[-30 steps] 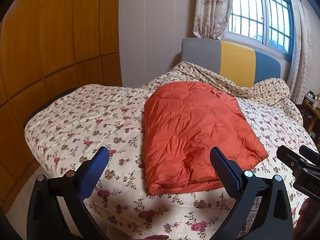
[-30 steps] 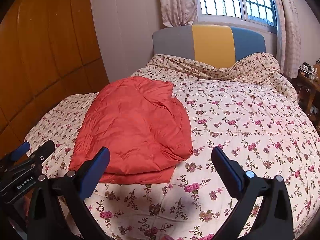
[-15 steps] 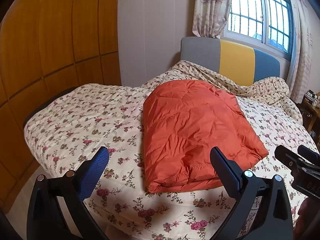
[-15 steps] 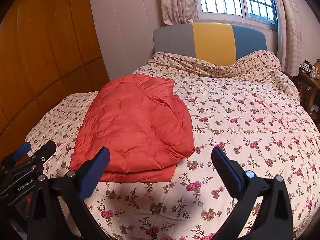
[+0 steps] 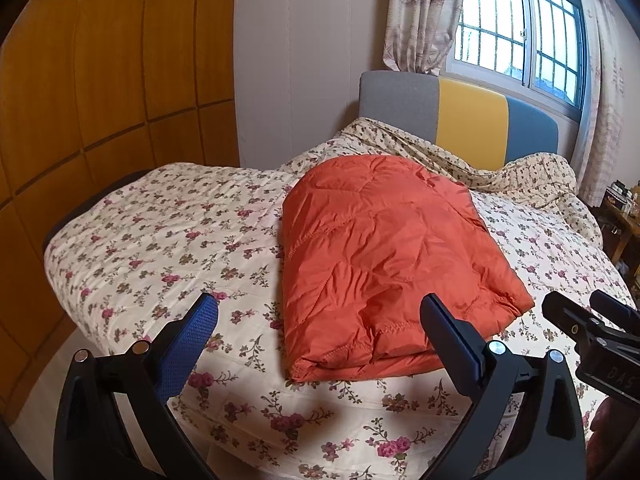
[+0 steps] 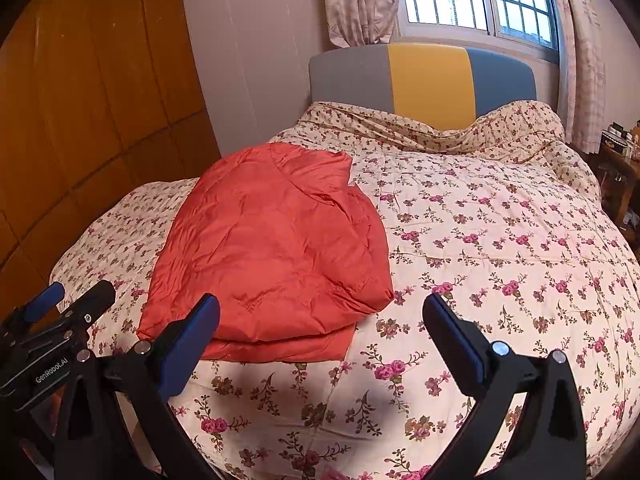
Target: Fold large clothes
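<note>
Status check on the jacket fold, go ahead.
Left gripper and right gripper both open, empty, off the bed. Orange jacket lies folded on the floral quilt. Nothing in the way.

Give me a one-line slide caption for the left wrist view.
Open left tool hovers before a folded orange down jacket lying on a floral quilt; right tool visible alongside.

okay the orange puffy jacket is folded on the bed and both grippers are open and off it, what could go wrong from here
Two risks, as judgement. The orange jacket is puffy and its top layer bulges over the bottom one, so the fold may spring open. It lies on a soft floral quilt near the bed's foot edge; a nudge from the open left gripper or right gripper could slide it or pull the layers askew.
</note>
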`<state>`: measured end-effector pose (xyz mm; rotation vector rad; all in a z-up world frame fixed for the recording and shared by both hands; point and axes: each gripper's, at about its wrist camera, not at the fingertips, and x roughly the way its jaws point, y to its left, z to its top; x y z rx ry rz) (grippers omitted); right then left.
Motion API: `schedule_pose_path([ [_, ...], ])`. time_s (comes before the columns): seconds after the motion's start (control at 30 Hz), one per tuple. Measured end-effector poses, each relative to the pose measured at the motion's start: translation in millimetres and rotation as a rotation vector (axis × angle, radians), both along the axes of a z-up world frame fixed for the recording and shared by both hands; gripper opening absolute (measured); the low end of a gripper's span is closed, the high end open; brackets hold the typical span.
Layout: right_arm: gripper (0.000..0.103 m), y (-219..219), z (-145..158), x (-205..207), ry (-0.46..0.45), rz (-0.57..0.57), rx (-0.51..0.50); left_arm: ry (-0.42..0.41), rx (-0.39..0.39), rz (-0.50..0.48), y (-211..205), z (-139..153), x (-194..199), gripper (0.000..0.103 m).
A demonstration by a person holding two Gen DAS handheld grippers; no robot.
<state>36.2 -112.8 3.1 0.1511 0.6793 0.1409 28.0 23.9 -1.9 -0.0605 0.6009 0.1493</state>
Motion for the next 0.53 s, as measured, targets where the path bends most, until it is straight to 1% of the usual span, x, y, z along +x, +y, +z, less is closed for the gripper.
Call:
schedule_pose_path([
  [0.1,0.101,0,-2,1,0.005,-0.002,0.004,0.01,-0.012,0.013,1,-3,0,0.1],
  [0.17,0.101,-1,-3,1,0.01,-0.002,0.006,0.021,0.003,0.013,0,-5,2,0.1],
  [0.23,0.101,-1,-4,2,0.013,-0.006,0.007,0.035,-0.005,0.014,1,-7,3,0.1],
  [0.4,0.101,-5,-11,5,0.032,-0.011,0.009,0.097,-0.027,0.022,4,-18,11,0.1],
  [0.47,0.101,-10,-15,8,0.039,-0.024,0.009,0.111,-0.021,0.027,6,-21,14,0.1],
  [0.53,0.101,-13,-17,10,0.041,-0.033,0.008,0.115,0.01,0.038,11,-25,18,0.1],
])
